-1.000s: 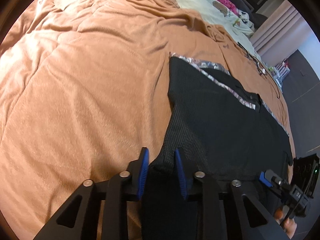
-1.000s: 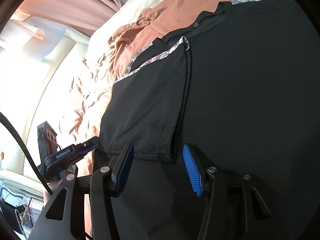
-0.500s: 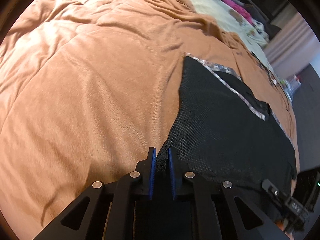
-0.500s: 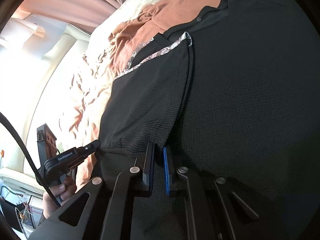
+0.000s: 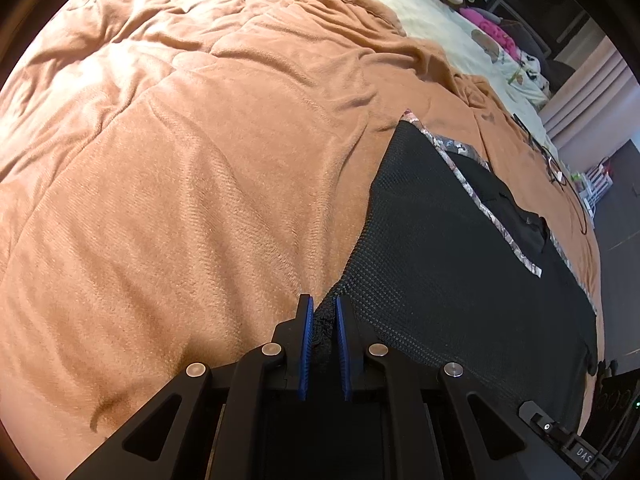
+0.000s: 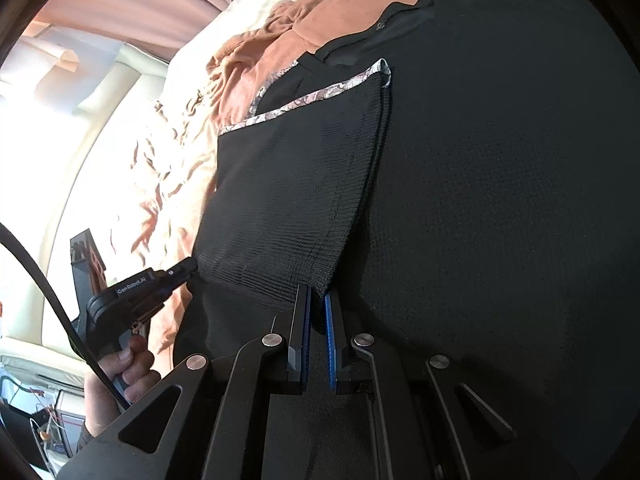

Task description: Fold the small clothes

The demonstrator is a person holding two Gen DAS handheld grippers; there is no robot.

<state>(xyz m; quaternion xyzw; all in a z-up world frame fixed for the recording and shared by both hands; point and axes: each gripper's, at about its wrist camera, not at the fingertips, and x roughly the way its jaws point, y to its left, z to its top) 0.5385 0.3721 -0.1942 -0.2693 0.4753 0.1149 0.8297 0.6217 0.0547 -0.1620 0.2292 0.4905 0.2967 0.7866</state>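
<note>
Left wrist view shows a black knit garment point(image 5: 452, 248) with a patterned trim point(image 5: 480, 204) lying spread on an orange blanket point(image 5: 192, 168). Its near corner is bunched and pinched between the blue pads of the left gripper point(image 5: 322, 312), whose jaws are nearly together on the fabric. Beyond the garment, farther up the blanket, a cream sheet point(image 5: 436, 12) carries pink clothes point(image 5: 492, 28).

From the right wrist view, the garment point(image 6: 500, 200) fills most of the frame, with a folded sleeve point(image 6: 296, 192) lying on top of it. The right gripper point(image 6: 317, 300) is closed down to a narrow gap on the sleeve's lower corner. Just beside the sleeve's other lower corner is the left gripper point(image 6: 188, 268), held by a hand point(image 6: 120, 372).
</note>
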